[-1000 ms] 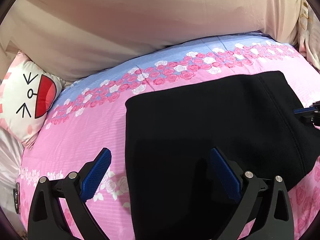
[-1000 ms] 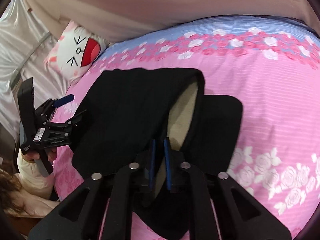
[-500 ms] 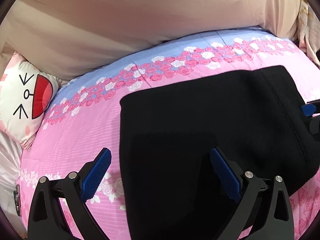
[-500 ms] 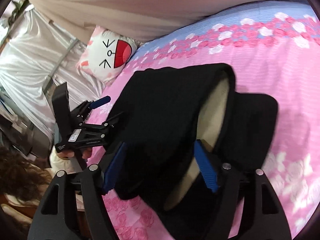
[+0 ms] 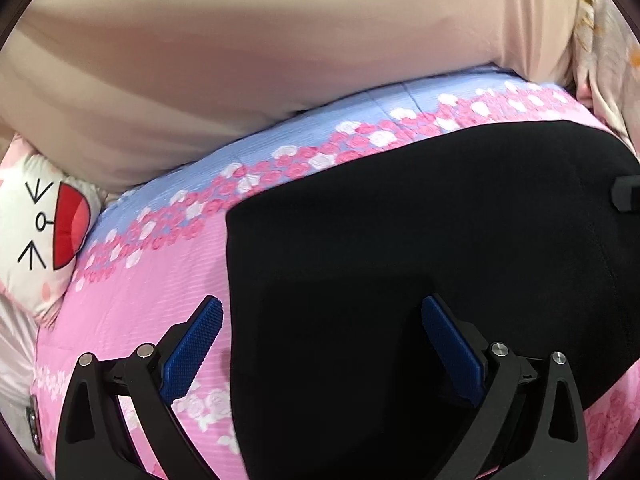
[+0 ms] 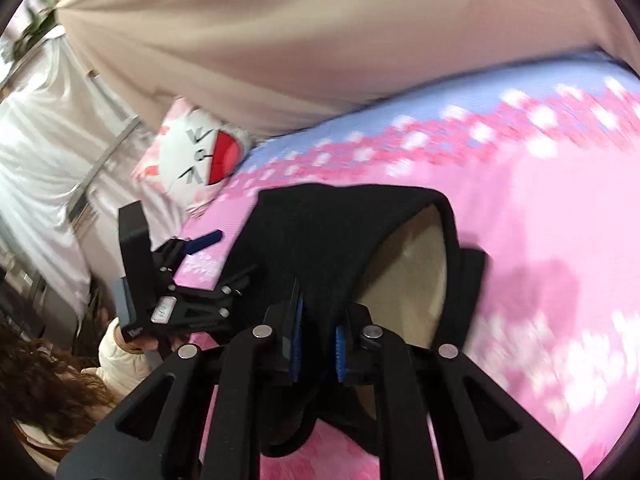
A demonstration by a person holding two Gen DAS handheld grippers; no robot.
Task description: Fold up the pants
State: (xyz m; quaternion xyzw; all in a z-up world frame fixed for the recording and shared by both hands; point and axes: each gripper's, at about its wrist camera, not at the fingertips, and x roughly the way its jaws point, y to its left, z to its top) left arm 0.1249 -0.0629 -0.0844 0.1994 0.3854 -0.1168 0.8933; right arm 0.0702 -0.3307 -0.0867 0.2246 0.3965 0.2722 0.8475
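**Right tongs grip the pants on the bed**

We see the black pants (image 5: 420, 240) lying on the pink flowered sheet (image 5: 152, 280), spread broad and flat from the middle of the bed toward its right side. Our left gripper (image 5: 320, 344) hangs over their near left edge with its blue pads (image 5: 192, 344) spread wide apart, released and holding nothing; one pad is above the sheet, the other above the black cloth.

From the right wrist camera, the right gripper (image 6: 318, 344) is clenched on a fold of the pants (image 6: 320, 232), its blue pads (image 6: 298, 344) drawn close with black fabric pinched between them. The cloth rises up to the grip, and a pale tan lining (image 6: 412, 280) shows inside the opening to the right of the pinched fold. The left gripper (image 6: 216, 256) appears at the pants' left edge in this view, held by a hand (image 6: 132, 340).

A white cat-face pillow (image 5: 36, 232) sits at the far left corner of the bed, apart from the pants. A beige curtain (image 5: 280, 60) hangs behind the bed. The right view is blurred toward its right side.
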